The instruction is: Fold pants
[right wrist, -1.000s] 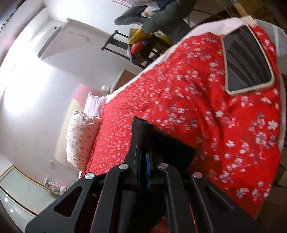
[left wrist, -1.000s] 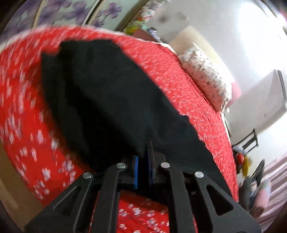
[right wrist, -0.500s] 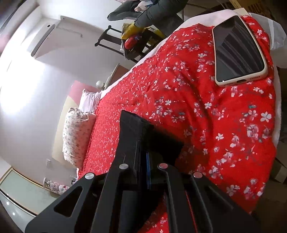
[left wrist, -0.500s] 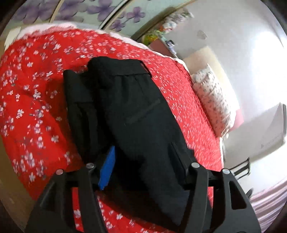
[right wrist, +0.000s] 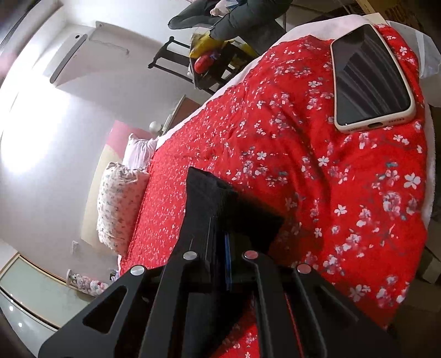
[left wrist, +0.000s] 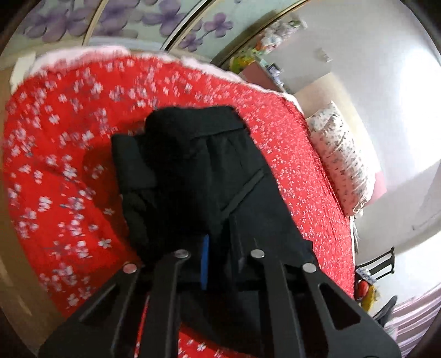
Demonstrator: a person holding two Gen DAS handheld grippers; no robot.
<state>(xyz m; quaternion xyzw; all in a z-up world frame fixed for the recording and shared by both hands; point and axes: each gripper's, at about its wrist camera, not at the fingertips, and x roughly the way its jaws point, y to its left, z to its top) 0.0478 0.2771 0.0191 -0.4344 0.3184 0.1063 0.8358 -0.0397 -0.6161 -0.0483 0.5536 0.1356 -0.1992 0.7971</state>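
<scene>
- Lying on the red flowered bedspread [left wrist: 63, 176], the black pants [left wrist: 193, 170] are folded over themselves, waistband end away from the left camera.
- Left hand-held gripper [left wrist: 220, 247]: its fingers stand a narrow way apart over the near end of the pants, one blue pad [left wrist: 205, 261] showing. Black cloth fills the gap, but I cannot tell whether it is pinched.
- Right hand-held gripper [right wrist: 224, 247]: fingers pressed together on a fold of the pants [right wrist: 204, 198], with only a sliver of blue pad visible between them. The cloth stands up from the fingers in a stiff wedge above the bedspread [right wrist: 344, 179].
- A phone [right wrist: 369, 77] in a pale case lies face up near the corner of the bed, well apart from the pants.
- A flowered pillow [right wrist: 118, 203] sits at the far end of the bed, with a white one [right wrist: 139, 151] just beyond it.
- A dark chair [right wrist: 209, 63] stands past the bed's edge, heaped with clothes and bright items.
- The left view is blurred at its edges; purple flower panels [left wrist: 165, 16] show behind the bed.
</scene>
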